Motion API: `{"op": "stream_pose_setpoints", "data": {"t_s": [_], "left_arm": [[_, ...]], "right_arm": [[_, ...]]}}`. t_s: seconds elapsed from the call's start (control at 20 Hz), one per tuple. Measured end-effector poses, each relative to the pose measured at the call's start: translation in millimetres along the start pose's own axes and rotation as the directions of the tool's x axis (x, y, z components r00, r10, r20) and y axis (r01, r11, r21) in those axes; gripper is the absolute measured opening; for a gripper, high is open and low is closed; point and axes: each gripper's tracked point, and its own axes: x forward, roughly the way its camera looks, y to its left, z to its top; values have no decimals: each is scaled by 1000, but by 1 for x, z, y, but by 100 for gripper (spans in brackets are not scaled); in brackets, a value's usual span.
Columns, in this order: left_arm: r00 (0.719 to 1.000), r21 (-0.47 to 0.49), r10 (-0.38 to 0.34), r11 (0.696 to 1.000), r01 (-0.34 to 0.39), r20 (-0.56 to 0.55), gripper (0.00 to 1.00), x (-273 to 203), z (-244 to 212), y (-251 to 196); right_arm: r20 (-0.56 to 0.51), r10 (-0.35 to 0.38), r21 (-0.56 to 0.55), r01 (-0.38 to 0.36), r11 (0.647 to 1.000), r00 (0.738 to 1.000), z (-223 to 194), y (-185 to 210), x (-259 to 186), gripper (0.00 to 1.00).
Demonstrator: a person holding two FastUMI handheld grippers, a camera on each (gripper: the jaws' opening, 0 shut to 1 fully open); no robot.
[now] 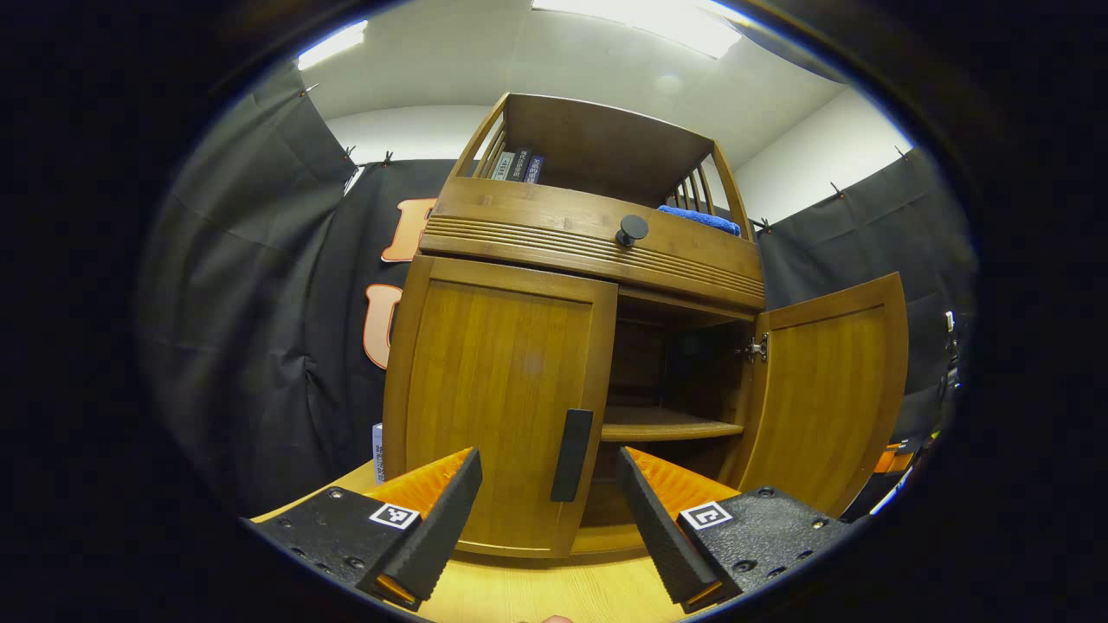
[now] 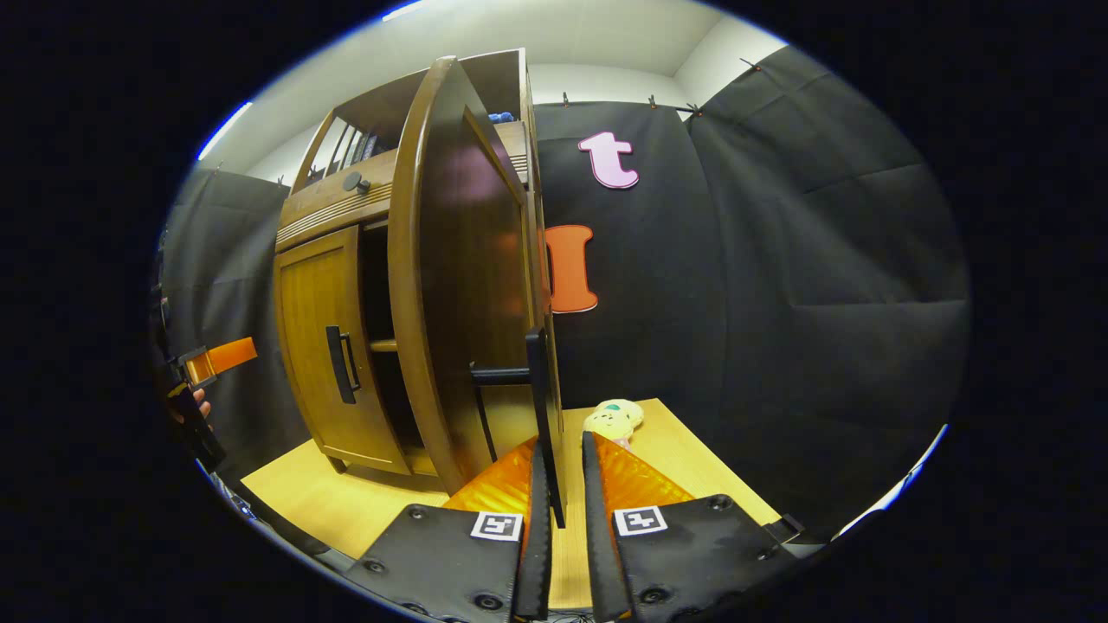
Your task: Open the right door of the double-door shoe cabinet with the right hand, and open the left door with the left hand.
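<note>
The wooden shoe cabinet (image 1: 597, 251) stands on a light wooden table (image 1: 537, 593). Its left door (image 1: 498, 389) is closed, with a black vertical handle (image 1: 572, 454) at its inner edge. My left gripper (image 1: 550, 510) is open just in front of that handle, one finger on each side and neither touching it. The right door (image 1: 827, 381) is swung wide open, showing an inner shelf (image 1: 671, 424). In the right gripper view the right door (image 2: 459, 285) appears edge-on, and my right gripper (image 2: 564, 506) is shut on its black handle (image 2: 538, 389). The left gripper (image 2: 216, 359) and a hand appear at the far left.
Above the doors is a drawer with a black knob (image 1: 631, 229). The top shelf holds books (image 1: 518, 164) and a blue cloth (image 1: 699, 219). A small plush toy (image 2: 613, 418) lies on the table right of the cabinet. A white box (image 1: 377, 450) stands at its left.
</note>
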Motion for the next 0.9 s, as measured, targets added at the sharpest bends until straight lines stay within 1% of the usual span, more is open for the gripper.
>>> {"op": "stream_pose_setpoints", "data": {"t_s": [0.05,0.2,0.25,0.3,0.35,0.4,0.5,0.55,0.6,0.65,0.7,0.75,0.8,0.9], "left_arm": [[1000,2,6,1000,-6,0,95,-1,0,3],[1000,3,24,1000,-24,-2,95,0,-2,11],[1000,0,27,1000,-27,-2,95,0,-3,12],[1000,-2,27,1000,-27,-3,95,2,-4,13],[1000,-2,24,1000,-24,-6,95,5,-5,13],[1000,-2,20,1000,-20,-13,95,10,-6,11],[1000,-13,9,1000,-9,-20,95,20,-12,9],[1000,-20,-1,1000,1,-22,92,27,-15,6],[1000,-25,-13,1000,13,-25,95,35,-18,2],[999,-27,-25,999,25,-31,95,42,-21,-1],[999,-28,-37,999,36,-36,92,50,-25,-4],[998,-28,-48,998,47,-41,95,56,-28,-7],[997,-27,-58,998,57,-43,92,61,-30,-11],[996,-19,-70,997,69,-50,92,75,-35,-16]], "right_arm": [[-4,18,5,-18,1000,1000,0,-5,1,26],[-11,53,10,-53,999,999,1,-16,3,26],[-10,60,8,-60,998,998,2,-18,3,13],[-11,71,10,-71,997,997,2,-16,3,25],[-18,81,15,-81,997,997,0,-14,2,25],[-27,75,17,-74,997,997,-3,-16,-2,25],[-38,35,17,-34,999,999,-8,-25,-12,25],[-37,7,20,-6,1000,999,-12,-32,-19,25],[-39,-20,26,21,999,999,-16,-36,-26,25],[-40,-53,30,55,998,998,-18,-41,-36,25],[-35,-88,30,89,996,996,-17,-48,-46,25],[-27,-121,26,121,992,992,-16,-51,-57,25],[-19,-152,19,153,988,988,-14,-53,-68,25],[2,-199,-4,199,980,980,-8,-46,-90,25]]}}
